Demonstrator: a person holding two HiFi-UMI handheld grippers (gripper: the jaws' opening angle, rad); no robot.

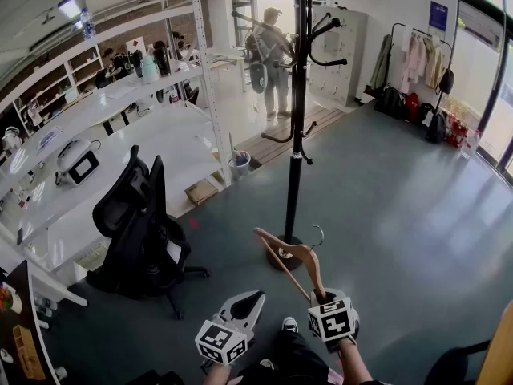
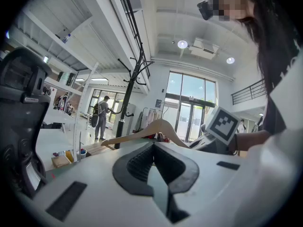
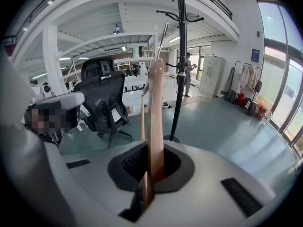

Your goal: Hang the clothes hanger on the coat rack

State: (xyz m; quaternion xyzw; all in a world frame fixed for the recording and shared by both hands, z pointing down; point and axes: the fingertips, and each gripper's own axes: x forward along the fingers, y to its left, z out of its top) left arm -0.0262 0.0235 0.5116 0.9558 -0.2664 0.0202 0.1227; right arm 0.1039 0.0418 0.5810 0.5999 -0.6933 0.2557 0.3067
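Room: an open hall with a grey floor (image 1: pixel 385 199) is seen; white benches (image 1: pixel 120 135) and shelving fill the left of the head view, and a person (image 1: pixel 275 54) stands by the window at upper centre.
Coat rack: the black coat rack (image 1: pixel 295 135) stands at the centre of the frame, its curved prongs at the top edge and its round base just beyond the hanger.
Task's thing: the wooden clothes hanger (image 1: pixel 290 257) is held in the air at lower centre, in front of the rack's base; its metal hook (image 1: pixel 318 235) is on no prong.
Right hand-held gripper: the right hand-held gripper (image 1: pixel 321 295) is clenched on the end of one hanger arm, with the wood pinched between the pads in the right gripper view.
Left hand-held gripper: the left hand-held gripper (image 1: pixel 250 301) is seen at lower left of centre, its jaws closed on nothing.
Progress: the hanging is judged not yet begun, since the prongs are well above the hook.
Risk, grip: because the hanger is gripped at one end only, it could be twisted or swung in the pads as it is lifted.
Risk, aim: the hook could be brought past a prong or only half seated, and the hanger dropped on release.
Risk, surroundings: the rack could be knocked by the hanger's free arm; the black office chair (image 1: pixel 136 223) at lower left is judged clear of the path.
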